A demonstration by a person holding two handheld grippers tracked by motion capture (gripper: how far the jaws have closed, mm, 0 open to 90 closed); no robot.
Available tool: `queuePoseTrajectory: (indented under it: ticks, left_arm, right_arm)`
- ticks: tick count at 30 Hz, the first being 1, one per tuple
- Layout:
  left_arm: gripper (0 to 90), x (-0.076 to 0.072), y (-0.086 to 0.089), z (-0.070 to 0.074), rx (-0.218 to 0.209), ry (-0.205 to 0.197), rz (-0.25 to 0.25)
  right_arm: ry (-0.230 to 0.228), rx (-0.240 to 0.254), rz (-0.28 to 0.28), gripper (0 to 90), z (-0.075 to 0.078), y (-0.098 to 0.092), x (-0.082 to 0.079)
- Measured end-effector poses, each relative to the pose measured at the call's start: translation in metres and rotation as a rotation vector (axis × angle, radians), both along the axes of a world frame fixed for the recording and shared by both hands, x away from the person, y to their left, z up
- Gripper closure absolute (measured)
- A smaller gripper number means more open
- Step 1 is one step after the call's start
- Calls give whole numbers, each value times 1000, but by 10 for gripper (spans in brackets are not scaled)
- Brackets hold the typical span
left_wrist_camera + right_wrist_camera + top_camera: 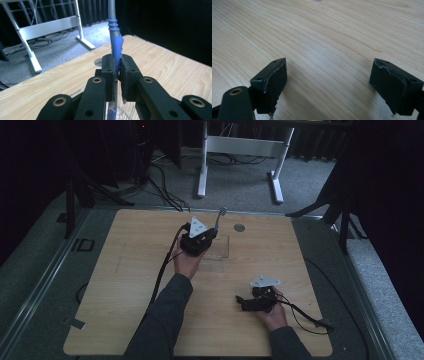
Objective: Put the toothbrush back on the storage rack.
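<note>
My left gripper is shut on a slim blue and grey stick, shaped like a toothbrush, which stands nearly upright. In the left gripper view the pads pinch the stick's blue grip; its grey shaft runs out of the top of that view. The gripper hovers over a clear plastic box at the middle of the wooden table, and the box's rim shows below the jaws. My right gripper lies low on the table at the front right, open, with bare wood between its pads.
A round grey grommet sits in the tabletop behind the box. Past the table's far edge is carpet with black cables and a white desk frame. Dark curtains close in both sides. Cables trail from both grippers across the table.
</note>
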State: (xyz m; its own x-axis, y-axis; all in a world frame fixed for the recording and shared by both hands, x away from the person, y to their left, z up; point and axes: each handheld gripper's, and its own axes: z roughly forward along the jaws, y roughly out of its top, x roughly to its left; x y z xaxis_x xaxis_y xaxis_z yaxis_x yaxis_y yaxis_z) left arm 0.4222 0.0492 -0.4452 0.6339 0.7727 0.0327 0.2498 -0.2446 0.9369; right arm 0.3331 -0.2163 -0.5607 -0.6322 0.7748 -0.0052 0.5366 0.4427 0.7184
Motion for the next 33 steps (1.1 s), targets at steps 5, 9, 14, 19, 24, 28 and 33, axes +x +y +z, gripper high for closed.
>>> queuePoseTrajectory:
  ticks: [5, 9, 14, 19, 24, 28, 33]
  left_arm:
    - [820, 4, -3, -8, 45, 26, -14]
    - [817, 4, -4, -12, 84, 42, -36]
    - [823, 1, -5, -18, 133, 58, -41]
    - [822, -2, -7, -24, 206, 93, -63]
    - [605, -10, -1, -22, 151, 144, -102]
    - [549, -20, 9, -16, 122, 130, -96]
    - [512, -33, 33, -10, 49, 137, -51]
  right_arm:
    - [0, 0, 0, 141, 0, 0, 0]
    - [1, 0, -1, 141, 0, 0, 0]
    - [1, 1, -1, 141, 0, 0, 0]
    - [1, 0, 0, 141, 0, 0, 0]
    - [1, 0, -1, 141, 0, 0, 0]
    - [0, -1, 0, 141, 0, 0, 0]
    - [0, 0, -1, 141, 0, 0, 0]
